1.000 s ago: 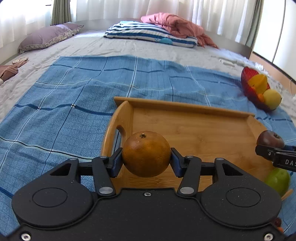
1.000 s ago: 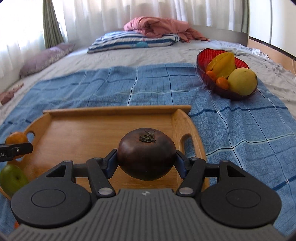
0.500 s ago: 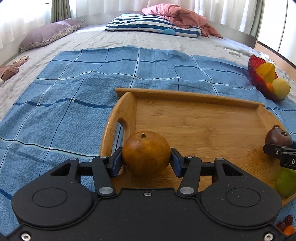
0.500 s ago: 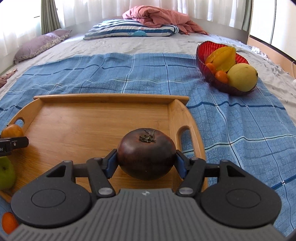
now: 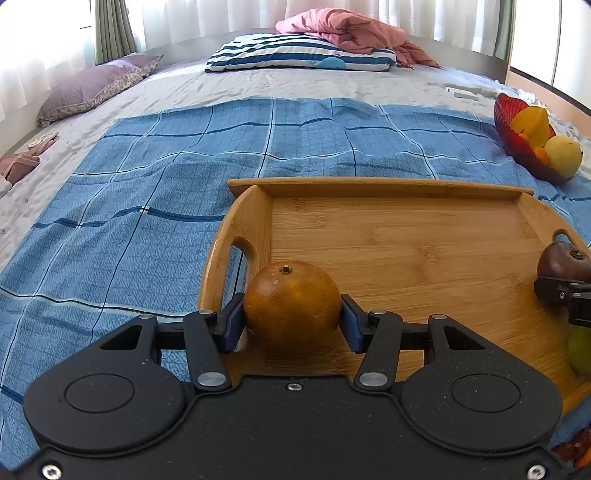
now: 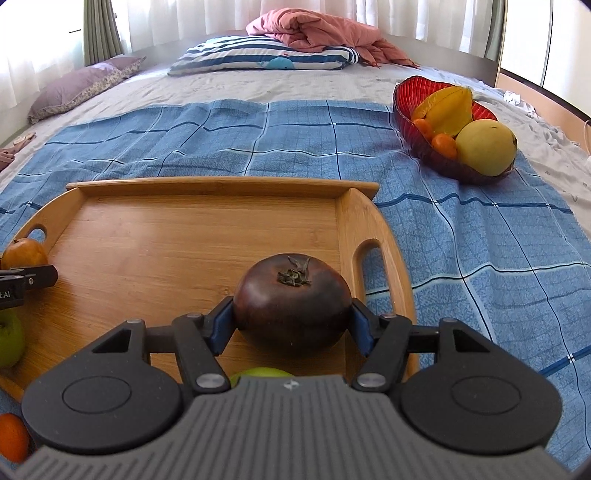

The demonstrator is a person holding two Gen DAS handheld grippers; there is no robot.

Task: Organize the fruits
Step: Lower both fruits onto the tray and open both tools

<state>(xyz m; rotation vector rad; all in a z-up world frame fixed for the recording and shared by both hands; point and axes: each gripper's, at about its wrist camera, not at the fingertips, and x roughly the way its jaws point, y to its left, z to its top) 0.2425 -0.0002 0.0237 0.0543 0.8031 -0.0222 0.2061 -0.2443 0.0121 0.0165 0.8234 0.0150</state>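
My left gripper [image 5: 291, 321] is shut on an orange [image 5: 291, 302], low over the near left corner of the wooden tray [image 5: 399, 236], beside its left handle. My right gripper [image 6: 291, 321] is shut on a dark purple round fruit [image 6: 291, 299], low over the tray [image 6: 177, 236] by its right handle. Each view shows the other gripper's fruit at its edge: the dark fruit [image 5: 563, 260] and the orange [image 6: 24, 253]. A green apple [image 6: 11, 341] lies at the tray's near edge, and another green fruit [image 6: 260, 373] peeks out under the right gripper.
A red bowl [image 6: 436, 155] with a starfruit, a yellow fruit and small oranges stands on the blue checked cloth [image 6: 480, 229] right of the tray. A small orange fruit [image 6: 13, 437] lies off the tray's near left corner. Pillows and a pink blanket [image 5: 343, 31] lie far back.
Both grippers have come down and forward over the tray with their fruits still held. The tray's floor now sits closer under each fruit.
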